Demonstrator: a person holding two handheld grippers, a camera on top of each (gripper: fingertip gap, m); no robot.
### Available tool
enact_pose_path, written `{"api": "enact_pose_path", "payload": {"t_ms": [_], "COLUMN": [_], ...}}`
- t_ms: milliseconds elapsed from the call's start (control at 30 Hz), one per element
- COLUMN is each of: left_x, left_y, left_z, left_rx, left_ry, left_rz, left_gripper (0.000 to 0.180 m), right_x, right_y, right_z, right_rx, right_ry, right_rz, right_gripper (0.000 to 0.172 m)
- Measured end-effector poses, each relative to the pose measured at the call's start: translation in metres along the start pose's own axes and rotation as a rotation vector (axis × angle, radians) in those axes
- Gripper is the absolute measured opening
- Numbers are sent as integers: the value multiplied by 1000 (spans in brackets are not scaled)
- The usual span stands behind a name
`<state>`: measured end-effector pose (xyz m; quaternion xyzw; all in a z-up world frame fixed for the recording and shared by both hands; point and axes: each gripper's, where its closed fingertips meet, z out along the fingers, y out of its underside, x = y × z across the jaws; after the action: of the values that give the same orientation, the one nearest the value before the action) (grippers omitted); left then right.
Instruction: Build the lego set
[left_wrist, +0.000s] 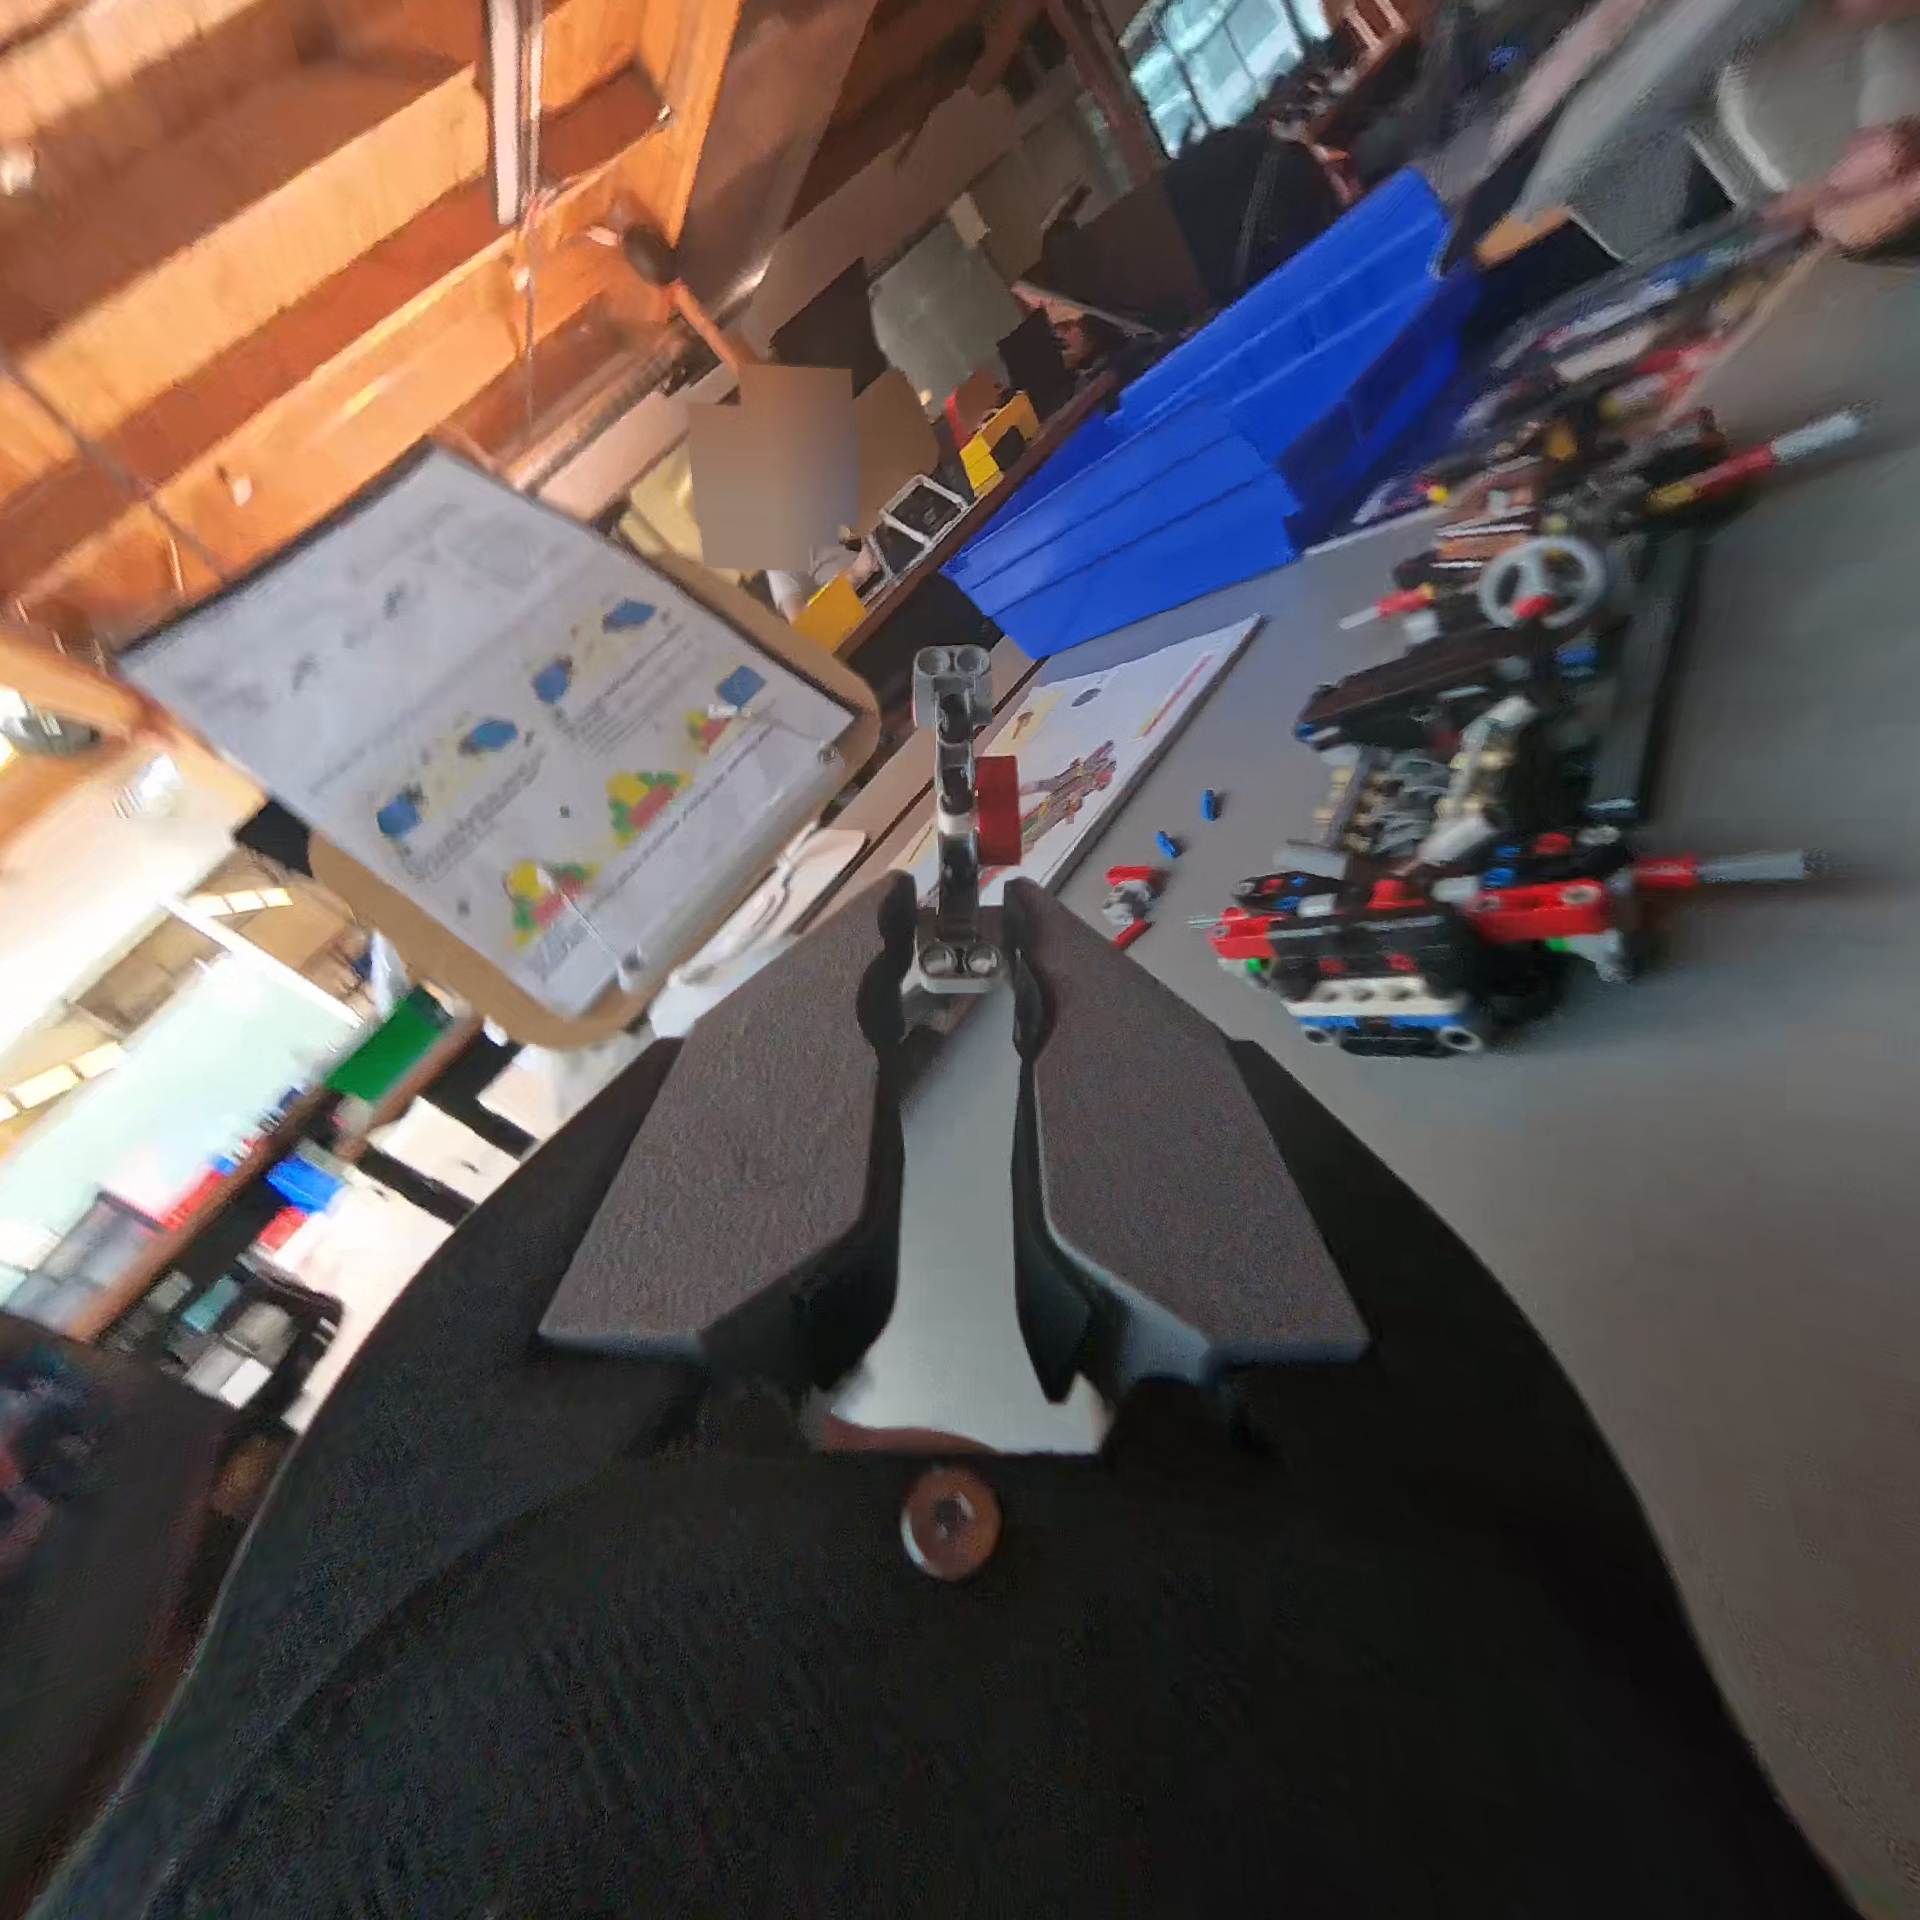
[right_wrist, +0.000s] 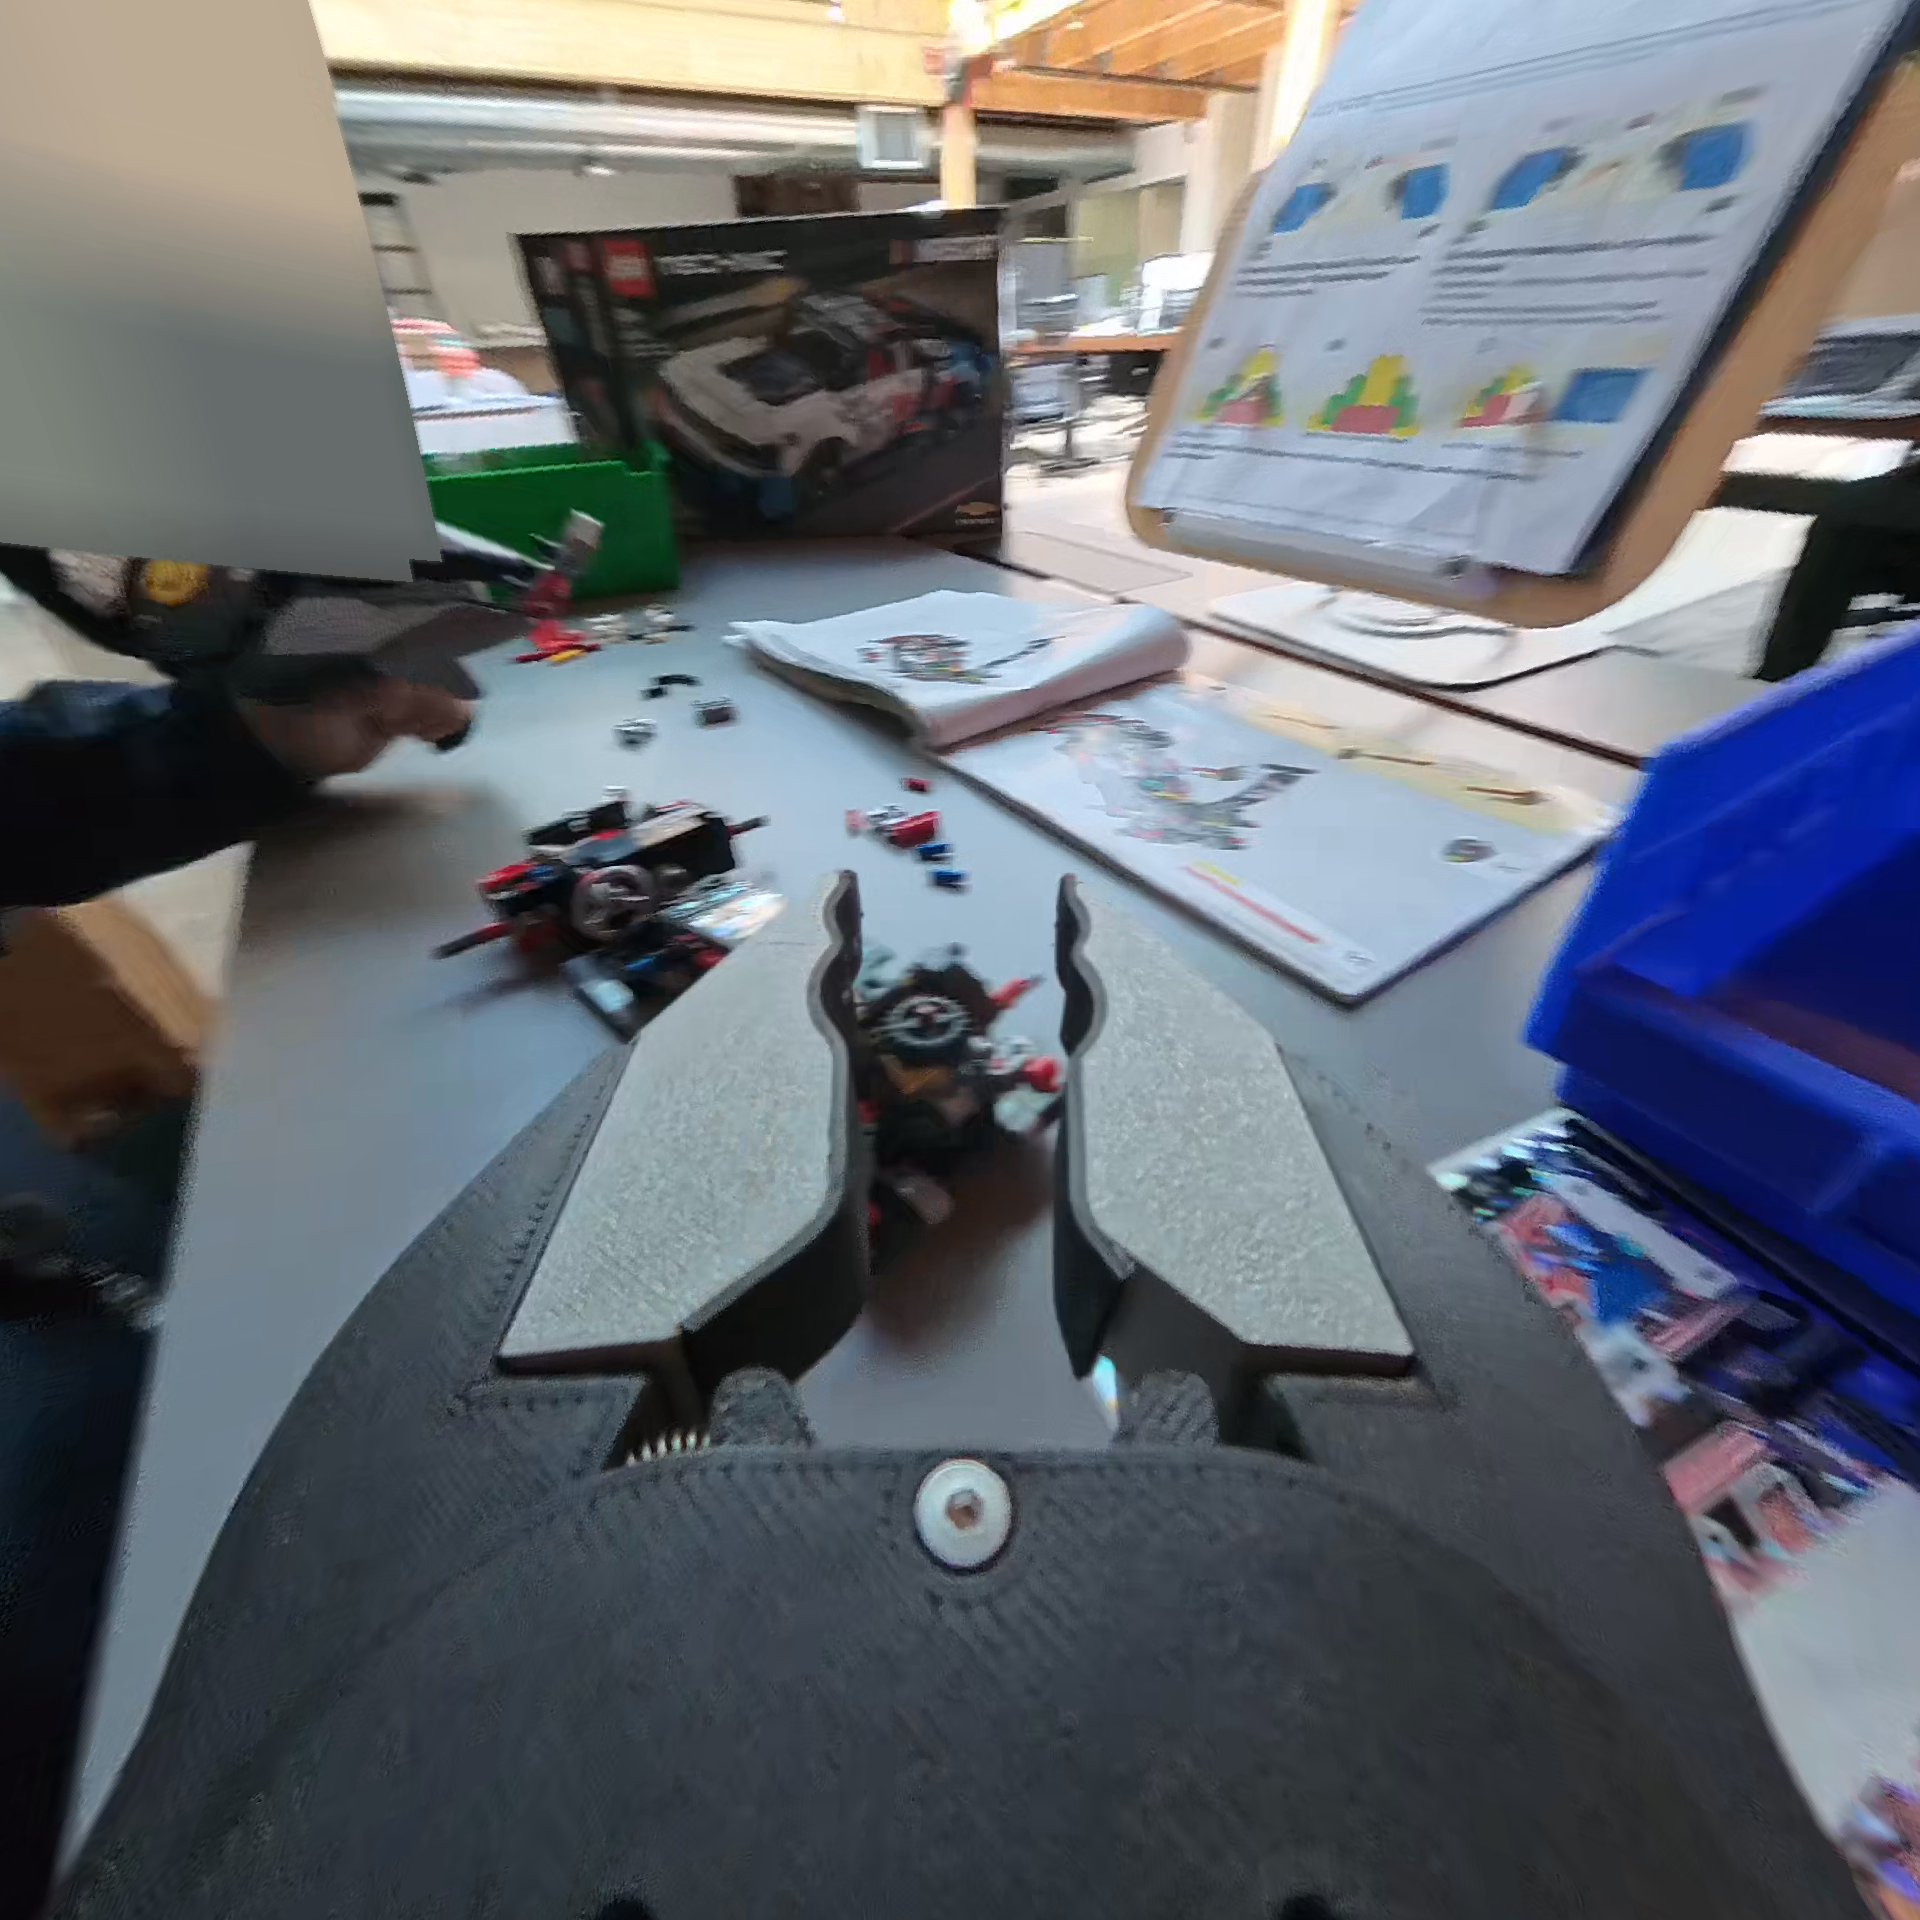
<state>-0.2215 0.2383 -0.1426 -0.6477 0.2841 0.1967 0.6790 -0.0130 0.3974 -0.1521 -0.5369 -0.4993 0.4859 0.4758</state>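
Your left fingers (left_wrist: 896, 940) pinch the grey end of a slim grey-and-black brick assembly (left_wrist: 954, 821) carrying a red piece (left_wrist: 998, 808), raised above the grey table (left_wrist: 1558, 1195), near the tilted instruction board (left_wrist: 488, 727). Your right gripper (right_wrist: 956, 1029) straddles a black geared brick assembly (right_wrist: 930, 1049) with red bits; whether its pads press on it, you cannot tell from here. An open booklet (right_wrist: 1299, 862) and blue bins (right_wrist: 1756, 935) lie nearby.
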Motion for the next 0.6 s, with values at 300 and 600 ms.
{"api": "enact_pose_path", "payload": {"t_ms": [300,600], "left_x": [109,113], "left_y": [-58,-79], "left_z": [5,14], "left_rx": [-11,-19], "left_ry": [369,342], "left_rz": [130,-52], "left_gripper": [14,14], "right_x": [-121,-151], "right_y": [-3,27], "right_z": [11,35], "right_rx": [-175,-354], "right_ry": [-277,-227], "right_rz": [-131,-175], "right_gripper": [32,29]}}
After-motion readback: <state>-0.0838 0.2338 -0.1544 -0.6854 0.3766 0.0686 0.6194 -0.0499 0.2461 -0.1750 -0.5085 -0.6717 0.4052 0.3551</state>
